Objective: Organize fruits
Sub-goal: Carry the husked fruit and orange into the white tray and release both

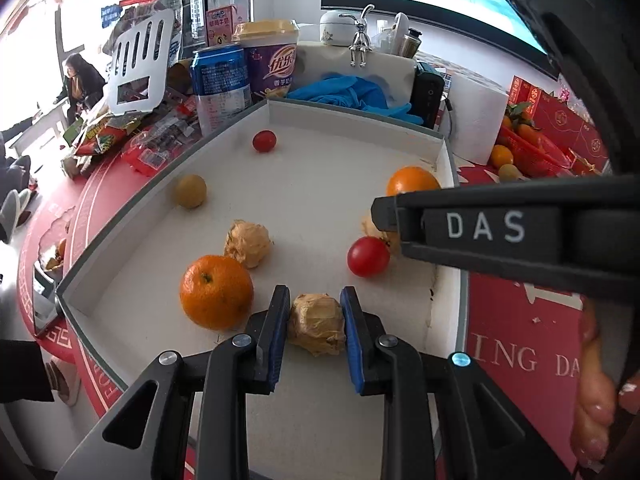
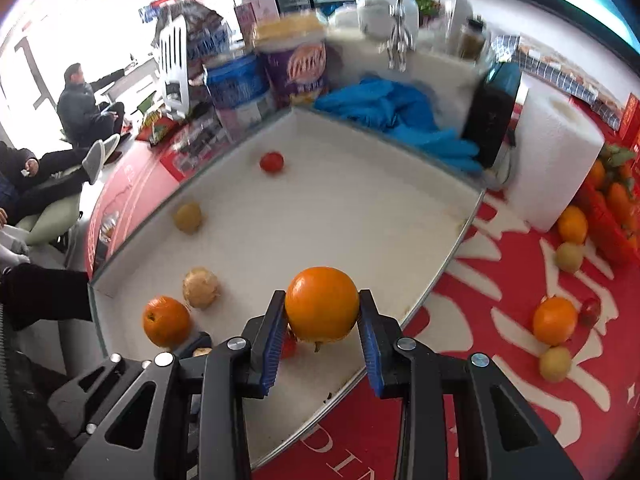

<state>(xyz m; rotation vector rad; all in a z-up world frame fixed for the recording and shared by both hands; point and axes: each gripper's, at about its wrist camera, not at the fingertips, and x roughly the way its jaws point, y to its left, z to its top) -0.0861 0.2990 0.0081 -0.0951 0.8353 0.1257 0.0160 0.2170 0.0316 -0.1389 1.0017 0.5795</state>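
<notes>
The left tool (image 1: 316, 322) held a papery husk fruit (image 1: 317, 325) low in the white tray (image 1: 356, 120). The right tool (image 2: 322, 314) held an orange (image 2: 322, 304) above the tray's edge.

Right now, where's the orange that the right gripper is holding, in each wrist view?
Left wrist: the held orange sits right of centre at the white tray's right wall, partly hidden by the right gripper's black finger.
Right wrist: held orange at lower centre, between the blue pads.
Shared landmark: the blue gloves behind the tray's far wall.
</notes>
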